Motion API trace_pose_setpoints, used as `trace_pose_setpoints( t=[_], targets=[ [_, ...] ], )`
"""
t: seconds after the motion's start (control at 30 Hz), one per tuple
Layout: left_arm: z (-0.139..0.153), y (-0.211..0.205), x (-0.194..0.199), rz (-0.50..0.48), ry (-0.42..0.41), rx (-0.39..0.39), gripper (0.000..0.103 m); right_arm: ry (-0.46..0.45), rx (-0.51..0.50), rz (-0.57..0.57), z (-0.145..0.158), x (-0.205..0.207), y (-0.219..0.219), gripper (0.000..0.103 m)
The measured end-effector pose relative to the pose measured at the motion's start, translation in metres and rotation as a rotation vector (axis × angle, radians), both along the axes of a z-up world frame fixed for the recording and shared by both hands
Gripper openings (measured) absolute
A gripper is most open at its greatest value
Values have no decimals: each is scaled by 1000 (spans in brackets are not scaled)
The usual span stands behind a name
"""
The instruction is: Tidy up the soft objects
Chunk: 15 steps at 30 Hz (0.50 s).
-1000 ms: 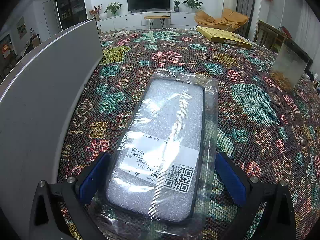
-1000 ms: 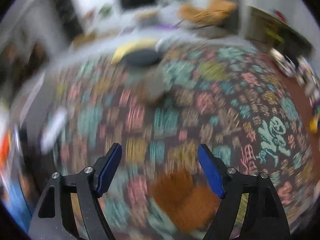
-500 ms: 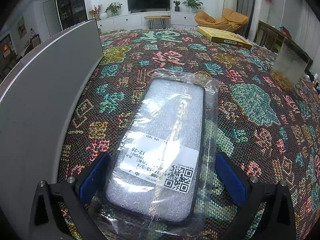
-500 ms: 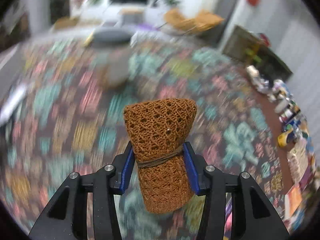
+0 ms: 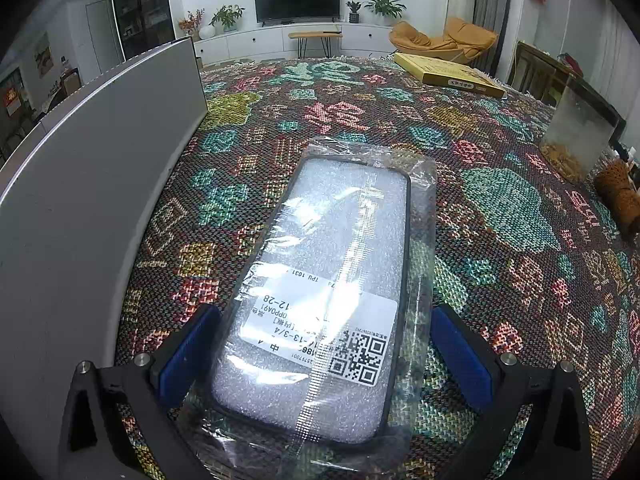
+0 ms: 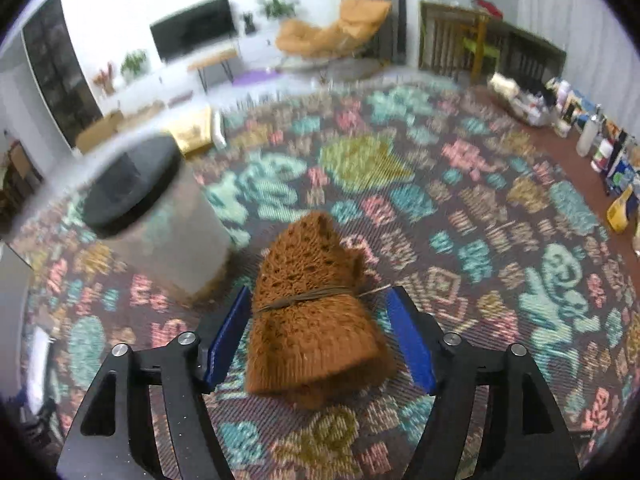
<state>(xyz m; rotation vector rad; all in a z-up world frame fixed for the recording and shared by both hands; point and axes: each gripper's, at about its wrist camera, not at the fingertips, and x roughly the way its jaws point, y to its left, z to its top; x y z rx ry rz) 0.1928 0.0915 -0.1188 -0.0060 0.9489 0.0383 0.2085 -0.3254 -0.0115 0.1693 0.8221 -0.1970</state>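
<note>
Here the right gripper (image 6: 320,332) has just spread wide beside the knit bundle (image 6: 312,320), canister (image 6: 160,220) near.

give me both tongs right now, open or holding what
left tongs: open, bagged phone case between the pads.
right tongs: open, just released the brown knit bundle.

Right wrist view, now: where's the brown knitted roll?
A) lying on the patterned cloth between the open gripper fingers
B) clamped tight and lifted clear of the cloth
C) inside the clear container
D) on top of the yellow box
A: the brown knitted roll lies on the patterned cloth between the right gripper fingers, whose jaws have just been opening, with a gap at the right pad.
</note>
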Motion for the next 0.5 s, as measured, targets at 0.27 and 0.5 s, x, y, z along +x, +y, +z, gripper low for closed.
trace_pose_setpoints(
  t=[0.27,0.5],
  targets=[
    [0,0,0,0,0,0,103,133,68,-103,-68,-84,23,83],
    [0,0,0,1,-1,0,103,85,-109,-71,-83,-81,46,91]
  ],
)
